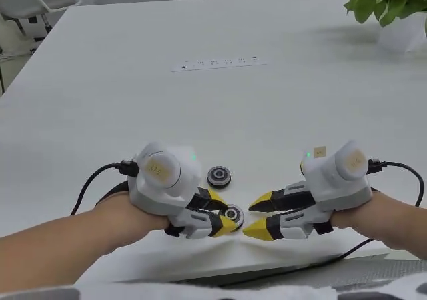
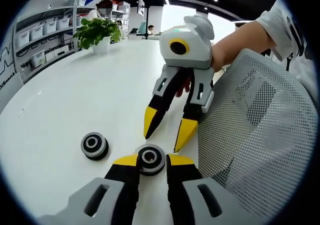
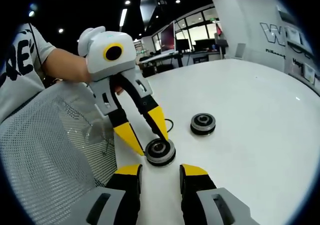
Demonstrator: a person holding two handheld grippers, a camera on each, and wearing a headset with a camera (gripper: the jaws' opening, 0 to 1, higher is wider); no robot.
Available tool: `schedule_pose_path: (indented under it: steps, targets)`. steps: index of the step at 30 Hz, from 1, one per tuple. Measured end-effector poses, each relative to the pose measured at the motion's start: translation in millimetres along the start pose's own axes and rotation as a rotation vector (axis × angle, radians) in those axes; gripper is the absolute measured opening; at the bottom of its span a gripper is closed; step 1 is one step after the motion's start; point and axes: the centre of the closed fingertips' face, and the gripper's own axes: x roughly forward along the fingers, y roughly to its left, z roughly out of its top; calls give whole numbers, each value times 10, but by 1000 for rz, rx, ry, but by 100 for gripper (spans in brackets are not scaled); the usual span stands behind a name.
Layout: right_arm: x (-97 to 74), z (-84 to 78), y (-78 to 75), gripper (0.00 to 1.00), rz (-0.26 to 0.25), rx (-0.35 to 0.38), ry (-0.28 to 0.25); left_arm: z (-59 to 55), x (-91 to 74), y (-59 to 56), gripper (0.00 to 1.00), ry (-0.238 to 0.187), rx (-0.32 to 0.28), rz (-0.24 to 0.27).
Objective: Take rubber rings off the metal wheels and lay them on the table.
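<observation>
While on table [image 2: 75,100], wheel [image 2: 149,159] between left fingers [image 2: 126,160].

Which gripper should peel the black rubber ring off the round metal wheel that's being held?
Right. The left gripper is shut on the round metal wheel, steadying it; the right gripper is open, its yellow tips facing that wheel.

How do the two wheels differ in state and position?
The near wheel is gripped by the left tongs; the far wheel lies free on the table. The near wheel sits ahead of the open right tongs; the far wheel lies off to one side. Both have black rubber rings around metal hubs.
</observation>
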Motion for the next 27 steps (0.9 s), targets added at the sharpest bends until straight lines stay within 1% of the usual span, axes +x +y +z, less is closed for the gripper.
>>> schedule_pose_path:
  steps: [1,5,8,9,10,11,15,19,27]
  targets:
    - [1,-2,-1,28,-1,0,0,0,-2,0,16,-3,-2,1]
    - [6,10,-9,28,-4,6,-8,-2,-1,7,13,-2,24,15]
    - [19,21,-12,28,-4,0,-9,-5,0,28,10,1,53,37]
    - [27,22,-12,28,-2,-1,-8,-10,-3,27,9,7,74,43]
    - [33,25,-14,28,-3,-2,-8,-30,10,16,8,11,74,39]
    - [42,34,-16,28,-3,-4,-9,-26,12,27,8,5,92,46]
    - [72,52,-11,28,2,-25,-7,-20,8,36,8,-7,80,51]
    - [94,62,-7,28,12,-51,4,-22,12,39,8,-5,88,59]
    - [162,109,-3,27,33,-102,17,-25,17,54,8,-7,78,73]
